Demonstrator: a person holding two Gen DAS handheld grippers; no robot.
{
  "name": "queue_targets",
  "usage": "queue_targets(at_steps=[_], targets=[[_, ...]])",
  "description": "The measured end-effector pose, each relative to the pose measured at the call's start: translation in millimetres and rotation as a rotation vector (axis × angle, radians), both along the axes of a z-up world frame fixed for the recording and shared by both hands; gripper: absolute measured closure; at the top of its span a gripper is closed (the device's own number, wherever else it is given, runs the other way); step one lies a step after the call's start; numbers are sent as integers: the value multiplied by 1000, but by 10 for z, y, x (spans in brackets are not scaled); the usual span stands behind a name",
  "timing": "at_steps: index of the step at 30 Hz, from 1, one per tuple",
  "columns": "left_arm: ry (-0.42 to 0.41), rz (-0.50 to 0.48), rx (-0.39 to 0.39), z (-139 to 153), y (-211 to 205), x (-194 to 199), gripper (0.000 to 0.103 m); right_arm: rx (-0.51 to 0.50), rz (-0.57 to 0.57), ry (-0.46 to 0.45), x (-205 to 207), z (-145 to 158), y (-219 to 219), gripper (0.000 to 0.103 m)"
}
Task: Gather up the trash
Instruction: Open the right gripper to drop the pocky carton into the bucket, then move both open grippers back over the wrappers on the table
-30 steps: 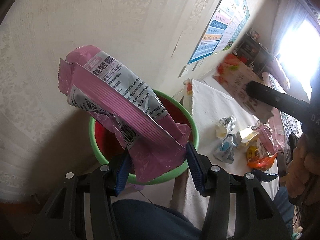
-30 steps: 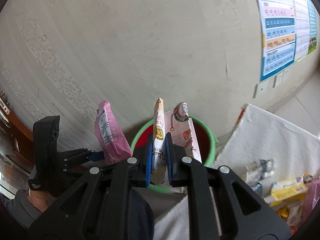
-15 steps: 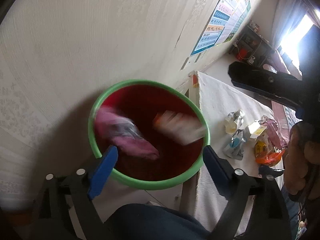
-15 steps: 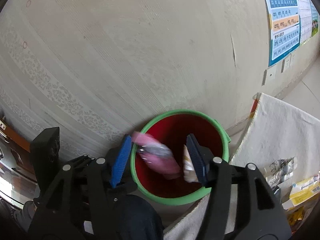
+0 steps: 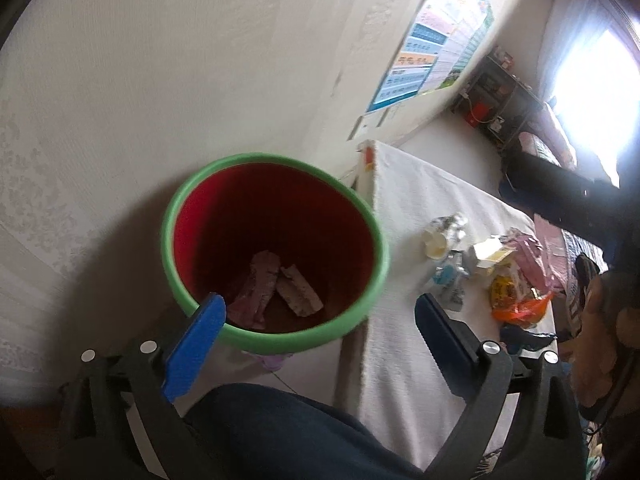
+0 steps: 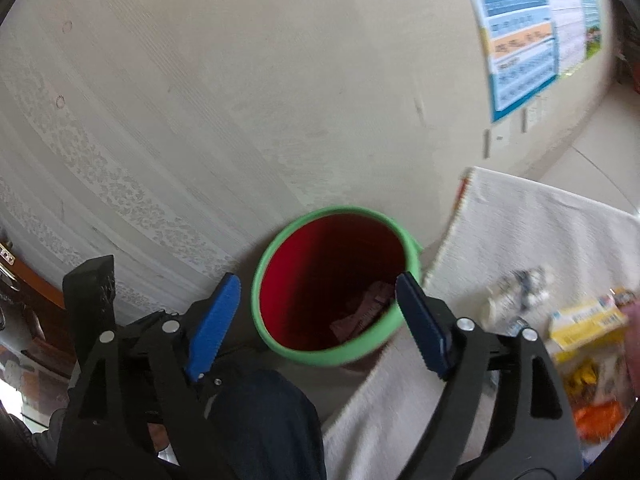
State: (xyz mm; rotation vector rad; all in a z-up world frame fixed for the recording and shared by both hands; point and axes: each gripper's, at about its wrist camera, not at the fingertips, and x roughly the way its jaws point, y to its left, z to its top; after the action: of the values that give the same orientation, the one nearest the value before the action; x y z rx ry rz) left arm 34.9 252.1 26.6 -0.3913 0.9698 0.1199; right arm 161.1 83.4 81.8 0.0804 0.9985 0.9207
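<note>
A red bin with a green rim [image 5: 372, 224] stands on the floor by the wall; it also shows in the right wrist view [image 6: 264, 268]. A pink wrapper [image 5: 256, 284] and a small carton [image 5: 300, 290] lie at its bottom. My left gripper [image 5: 320, 308] is open and empty above the bin's near rim. My right gripper [image 6: 318, 286] is open and empty, also over the bin. Several pieces of trash [image 5: 492, 264] lie on the white-clothed table [image 5: 404, 216] to the right of the bin.
The patterned wall [image 5: 160, 60] is close behind the bin, with a poster [image 6: 520, 36] on it. My knee in dark trousers [image 5: 280, 432] is below the grippers. The left gripper's body [image 6: 92, 292] shows in the right wrist view. Shelves [image 5: 500, 100] stand far right.
Both grippers opened and dropped the pink wrapper and the carton into the bin, where they now lie at the bottom. Both views have shifted slightly toward the table.
</note>
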Motion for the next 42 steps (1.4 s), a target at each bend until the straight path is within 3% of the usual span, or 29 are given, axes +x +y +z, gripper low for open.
queue_targets(at_steps=[10, 23, 31, 42], targets=[[-37, -78, -6, 137, -721, 35, 8, -46, -212, -74, -311, 81, -1185, 5], [-17, -275, -56, -24, -1993, 232, 8, -140, -418, -32, -510, -206, -2606, 5], [47, -350, -60, -203, -2441, 303, 8, -180, -457, -10, -641, -412, -2947, 5], [207, -332, -107, -750, -2632, 337, 8, -219, -396, 5, -530, -654, -2911, 5]])
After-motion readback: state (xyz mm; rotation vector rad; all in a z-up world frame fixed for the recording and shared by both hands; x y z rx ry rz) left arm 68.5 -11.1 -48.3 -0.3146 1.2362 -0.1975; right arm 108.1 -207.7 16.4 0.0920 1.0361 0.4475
